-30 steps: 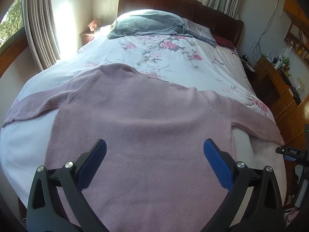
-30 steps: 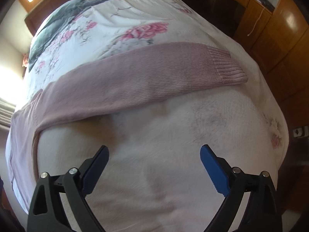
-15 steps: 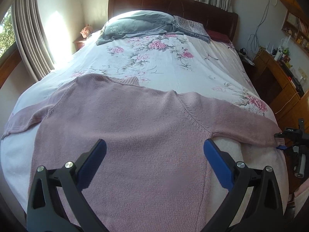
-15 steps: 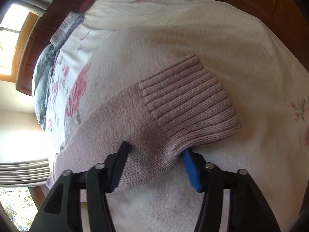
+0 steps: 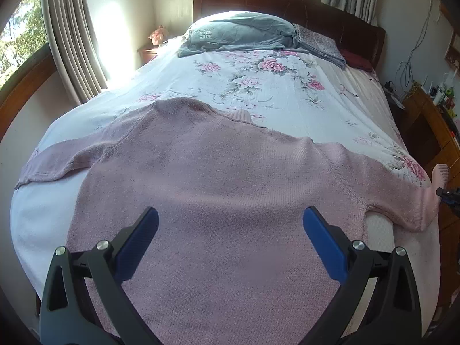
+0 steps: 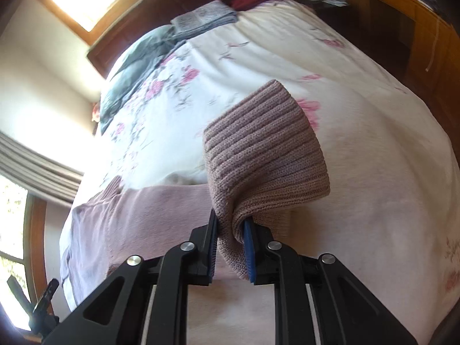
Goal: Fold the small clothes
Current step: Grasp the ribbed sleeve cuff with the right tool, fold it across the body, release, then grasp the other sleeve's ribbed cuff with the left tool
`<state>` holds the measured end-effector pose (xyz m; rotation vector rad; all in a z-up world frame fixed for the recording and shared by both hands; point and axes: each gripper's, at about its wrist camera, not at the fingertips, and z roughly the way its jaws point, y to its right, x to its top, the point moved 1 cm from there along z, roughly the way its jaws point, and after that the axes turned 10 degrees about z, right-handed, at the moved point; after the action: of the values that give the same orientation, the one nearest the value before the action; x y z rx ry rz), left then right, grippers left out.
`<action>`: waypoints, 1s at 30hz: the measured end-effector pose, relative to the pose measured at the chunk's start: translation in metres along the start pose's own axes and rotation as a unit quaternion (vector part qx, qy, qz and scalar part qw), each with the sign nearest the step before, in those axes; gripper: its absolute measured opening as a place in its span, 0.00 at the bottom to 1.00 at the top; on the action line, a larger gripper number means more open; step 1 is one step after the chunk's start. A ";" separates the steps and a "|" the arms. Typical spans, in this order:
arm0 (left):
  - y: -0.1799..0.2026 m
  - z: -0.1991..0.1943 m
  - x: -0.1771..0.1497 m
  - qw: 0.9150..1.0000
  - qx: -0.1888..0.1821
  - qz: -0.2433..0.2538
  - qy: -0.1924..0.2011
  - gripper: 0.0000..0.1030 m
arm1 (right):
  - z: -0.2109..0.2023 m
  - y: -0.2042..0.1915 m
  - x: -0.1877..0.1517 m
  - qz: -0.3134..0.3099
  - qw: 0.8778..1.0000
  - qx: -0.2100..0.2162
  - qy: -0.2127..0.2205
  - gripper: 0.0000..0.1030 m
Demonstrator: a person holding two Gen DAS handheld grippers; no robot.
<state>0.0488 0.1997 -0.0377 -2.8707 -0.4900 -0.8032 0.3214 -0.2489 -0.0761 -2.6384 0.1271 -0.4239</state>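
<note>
Since the earlier frame, right gripper had clamped and lifted the sleeve cuff, ready to fold inward. Left gripper hovered spread above the sweater on the bed.

Left gripper hangs wide open over the sweater, spread flat on the bed; pillow at 12 o'clock.

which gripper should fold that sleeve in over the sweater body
Right. The right gripper is shut on the sleeve cuff, lifted off the bed. The left gripper is open, empty, over the sweater.
</note>
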 end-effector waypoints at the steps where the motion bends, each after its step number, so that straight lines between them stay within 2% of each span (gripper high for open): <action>1: -0.005 0.002 0.000 1.000 0.001 -0.001 -0.001 0.97 | 0.007 -0.022 -0.004 -0.018 1.000 0.004 -0.005 0.16; 6: -0.021 0.009 0.003 1.000 0.003 -0.006 -0.007 0.97 | 0.045 -0.107 -0.038 -0.096 0.995 0.011 -0.031 0.16; 9: -0.025 0.013 0.006 1.000 -0.004 -0.011 -0.010 0.97 | 0.075 -0.134 -0.055 -0.113 0.992 0.015 -0.059 0.16; 11: -0.024 0.017 0.010 1.000 -0.013 -0.013 -0.012 0.97 | 0.092 -0.144 -0.068 -0.132 0.988 0.004 -0.075 0.16; 13: -0.019 0.021 0.015 0.999 -0.025 -0.015 -0.016 0.97 | 0.103 -0.147 -0.081 -0.150 0.985 -0.006 -0.081 0.26; 16: -0.004 0.028 0.023 0.998 -0.052 -0.012 -0.021 0.97 | 0.092 -0.146 -0.093 -0.167 0.982 0.023 -0.086 0.43; 19: 0.023 0.035 0.035 0.997 -0.076 0.003 -0.024 0.97 | 0.066 -0.132 -0.095 -0.146 0.977 0.114 -0.102 0.59; 21: 0.047 0.041 0.044 0.995 -0.096 0.015 -0.028 0.97 | 0.046 -0.117 -0.094 -0.142 0.977 0.134 -0.085 0.63; 22: 0.060 0.044 0.048 0.994 -0.107 0.023 -0.030 0.97 | 0.039 -0.111 -0.092 -0.142 0.979 0.126 -0.074 0.69; 24: 0.090 0.053 0.056 0.990 -0.126 0.040 -0.039 0.97 | 0.025 -0.091 -0.089 -0.138 0.984 0.100 -0.054 0.73; 30: 0.184 0.086 0.072 0.977 -0.174 0.088 -0.087 0.97 | 0.008 -0.035 -0.088 -0.120 0.991 0.039 -0.038 0.73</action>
<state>0.2108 0.0641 -0.0787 -3.2662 -0.1136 -0.6699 0.2413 -0.2000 -0.0911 -2.5957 -0.2299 -0.3976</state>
